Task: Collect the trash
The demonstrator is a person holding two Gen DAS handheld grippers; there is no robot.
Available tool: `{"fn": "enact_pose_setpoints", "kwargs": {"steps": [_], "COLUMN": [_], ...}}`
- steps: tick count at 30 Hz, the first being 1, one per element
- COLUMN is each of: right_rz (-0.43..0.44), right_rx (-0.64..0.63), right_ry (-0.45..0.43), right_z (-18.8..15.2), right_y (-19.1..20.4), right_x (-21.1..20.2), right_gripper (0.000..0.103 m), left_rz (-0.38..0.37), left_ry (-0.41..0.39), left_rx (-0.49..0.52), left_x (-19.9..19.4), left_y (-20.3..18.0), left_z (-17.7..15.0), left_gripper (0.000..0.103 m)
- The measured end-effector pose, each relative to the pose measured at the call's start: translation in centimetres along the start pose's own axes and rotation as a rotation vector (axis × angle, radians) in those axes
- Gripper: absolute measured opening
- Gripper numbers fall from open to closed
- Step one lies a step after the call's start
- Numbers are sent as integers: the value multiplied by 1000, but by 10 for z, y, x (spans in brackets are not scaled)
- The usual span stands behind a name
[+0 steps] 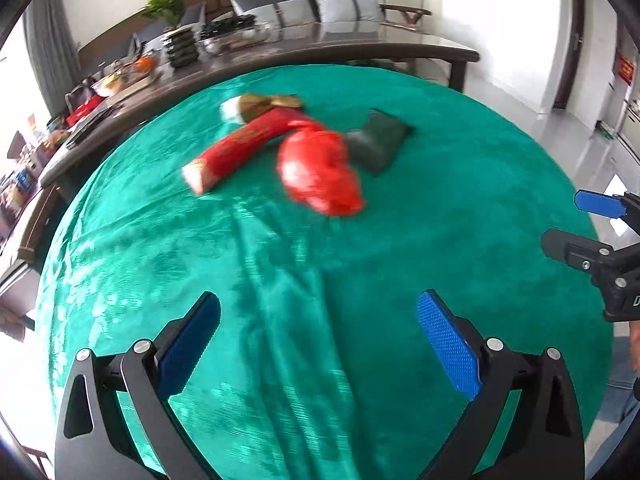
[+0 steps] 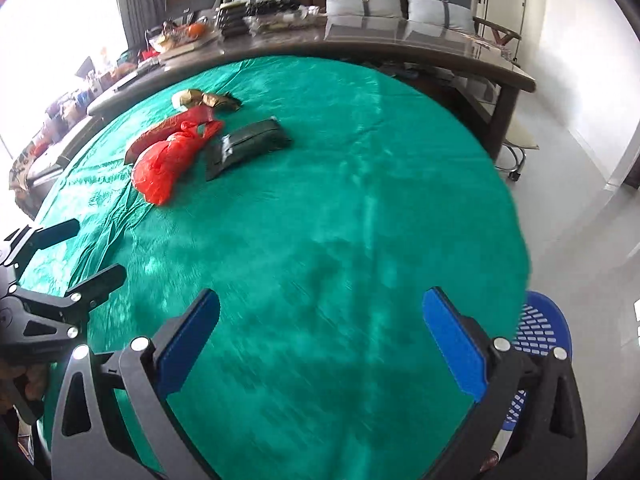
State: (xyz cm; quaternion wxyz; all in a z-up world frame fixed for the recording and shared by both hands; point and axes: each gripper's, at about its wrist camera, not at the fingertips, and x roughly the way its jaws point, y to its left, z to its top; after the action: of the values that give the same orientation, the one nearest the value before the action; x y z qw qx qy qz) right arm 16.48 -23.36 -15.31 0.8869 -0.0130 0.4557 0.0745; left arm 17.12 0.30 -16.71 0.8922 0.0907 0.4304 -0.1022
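No text can be read. The red sign (image 1: 625,69) on the far door bears marks too small to make out, and the wrappers' print is blurred.

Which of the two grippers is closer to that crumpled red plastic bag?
Left, slightly. The red plastic bag lies straight ahead of the left gripper; from the right gripper it sits farther, ahead and leftward.

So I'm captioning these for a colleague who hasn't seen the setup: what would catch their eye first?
The bright green cloth over the round table fills both views. On its far left side lies a small heap of trash: a crumpled red plastic bag, a long red wrapper, a dark packet and a gold wrapper. Both tongs, left and right, are open and empty.
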Motion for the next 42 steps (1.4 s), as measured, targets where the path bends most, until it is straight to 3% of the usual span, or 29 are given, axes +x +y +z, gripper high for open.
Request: {"fn": "enact_pose_setpoints", "kwargs": {"steps": [2, 5, 7, 18, 20, 22, 25, 27, 32, 35, 37, 38, 42], "right_rz": [-11, -49, -66, -22, -23, -23, -22, -24, -24, -24, -23, -24, -24], "right_rx": [-14, -44, -53, -13, -14, -14, -13, -14, -14, -14, -14, -14, -14], "right_ry": [15, 15, 7, 11, 11, 11, 11, 11, 11, 11, 11, 11, 11], "right_z": [10, 18, 19, 19, 19, 19, 19, 19, 19, 19, 19, 19, 19], "right_y": [11, 26, 29, 21, 22, 22, 22, 22, 21, 22, 22, 22, 22], "right_x": [13, 29, 35, 40, 41, 41, 40, 40, 40, 41, 40, 40, 40], "right_gripper": [98, 98, 98, 99, 98, 98, 98, 98, 99, 98, 98, 98, 98], "left_rz": [13, -62, -52, -57, -92, -174, -272, -290, -212, -196, -200, -195, -190], "left_ry": [23, 55, 58, 56, 43, 15, -14, -5, -6, 39, 59, 65, 43], "left_rx": [-15, -82, -73, -78, -92, -129, -187, -179, -67, -52, -43, -39, -55], "left_x": [8, 14, 15, 13, 10, 3, 3, 8, 33, 51, 60, 62, 43], "left_y": [12, 27, 25, 24, 29, 38, 48, 45, 19, 11, 9, 8, 18], "left_z": [-1, -1, -2, -5, -7, -8, 3, 20, 72, 88, 92, 92, 74], "left_gripper": [98, 98, 99, 99, 99, 99, 99, 99, 98, 79, 49, 44, 42]}}
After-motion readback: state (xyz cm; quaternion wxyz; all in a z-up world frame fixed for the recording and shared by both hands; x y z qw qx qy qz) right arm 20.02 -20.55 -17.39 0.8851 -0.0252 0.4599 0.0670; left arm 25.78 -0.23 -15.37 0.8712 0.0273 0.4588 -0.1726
